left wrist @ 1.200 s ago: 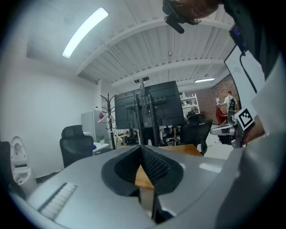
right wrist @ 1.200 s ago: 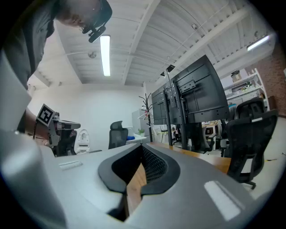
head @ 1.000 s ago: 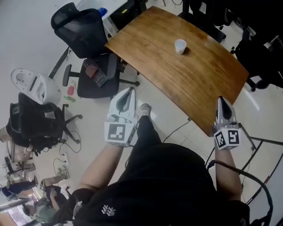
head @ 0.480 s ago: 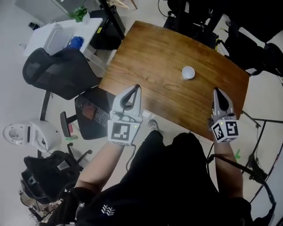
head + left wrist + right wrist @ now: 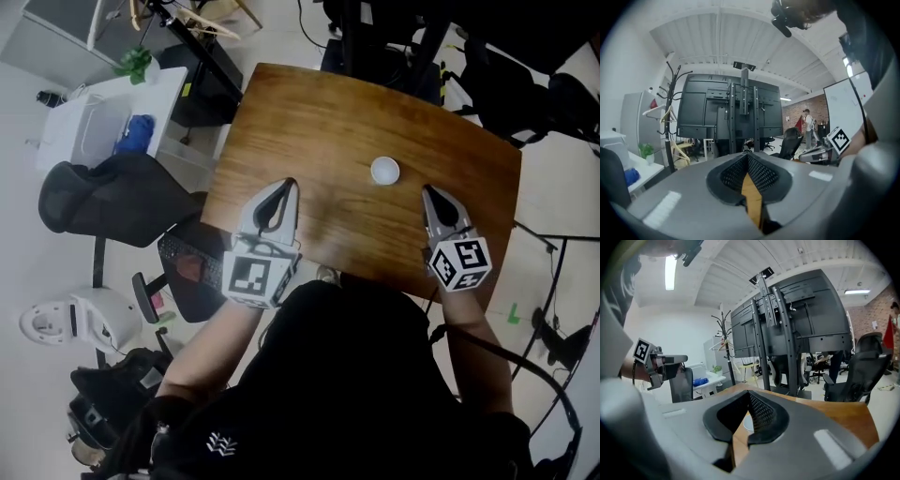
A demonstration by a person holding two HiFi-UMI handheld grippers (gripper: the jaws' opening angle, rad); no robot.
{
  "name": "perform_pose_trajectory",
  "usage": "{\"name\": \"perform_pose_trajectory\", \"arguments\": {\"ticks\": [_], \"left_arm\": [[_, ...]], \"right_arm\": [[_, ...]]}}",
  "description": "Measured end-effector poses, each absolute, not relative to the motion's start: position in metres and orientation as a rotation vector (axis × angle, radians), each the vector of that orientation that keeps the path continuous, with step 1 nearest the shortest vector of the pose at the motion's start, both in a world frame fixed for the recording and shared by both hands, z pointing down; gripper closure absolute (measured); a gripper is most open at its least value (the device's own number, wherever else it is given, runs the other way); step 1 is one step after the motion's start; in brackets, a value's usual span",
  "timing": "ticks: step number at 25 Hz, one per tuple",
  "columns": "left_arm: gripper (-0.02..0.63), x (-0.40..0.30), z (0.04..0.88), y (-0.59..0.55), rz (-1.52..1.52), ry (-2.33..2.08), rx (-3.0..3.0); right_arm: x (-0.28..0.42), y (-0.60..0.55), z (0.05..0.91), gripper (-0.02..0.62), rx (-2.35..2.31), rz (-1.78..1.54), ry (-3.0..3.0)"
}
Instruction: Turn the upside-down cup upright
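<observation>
Two tools pressed together, empty: left tool [image 5: 288,183], right tool [image 5: 427,189]; one cup [image 5: 384,170] on one table [image 5: 309,112].

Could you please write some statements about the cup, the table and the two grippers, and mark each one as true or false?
1. The white cup stands on the wooden table. True.
2. The right gripper holds the cup. False: its jaws are shut on nothing, and the cup stands apart from it.
3. The left gripper has its jaws wide open. False: they are together, with nothing between them.
4. In the head view, the cup is nearer to the right gripper than to the left gripper. True.
</observation>
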State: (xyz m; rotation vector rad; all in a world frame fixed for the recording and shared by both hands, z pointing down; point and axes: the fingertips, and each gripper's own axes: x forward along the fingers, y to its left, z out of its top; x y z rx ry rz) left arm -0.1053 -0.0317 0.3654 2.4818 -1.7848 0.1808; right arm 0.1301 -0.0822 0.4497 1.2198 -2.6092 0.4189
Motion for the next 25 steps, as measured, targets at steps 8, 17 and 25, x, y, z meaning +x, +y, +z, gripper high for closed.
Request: {"name": "perform_pose_trajectory", "arguments": {"ticks": [8, 17, 25], "left_arm": [[0.606, -0.108, 0.380, -0.079, 0.260, -1.669, 2.516], [0.606, -0.119, 0.393, -0.114, 0.322, -1.568, 2.609], [0.606, -0.159, 0.395, -0.116, 0.351, -1.658, 2.534]], "right_arm": [[0.117, -0.112, 0.522, 0.589, 1.267, 0.586, -2.430], [0.109, -0.134, 0.580, 0.501, 1.349, 0.776, -2.194], [0.110, -0.140, 0.611, 0.482, 1.310, 0.945, -2.105]]}}
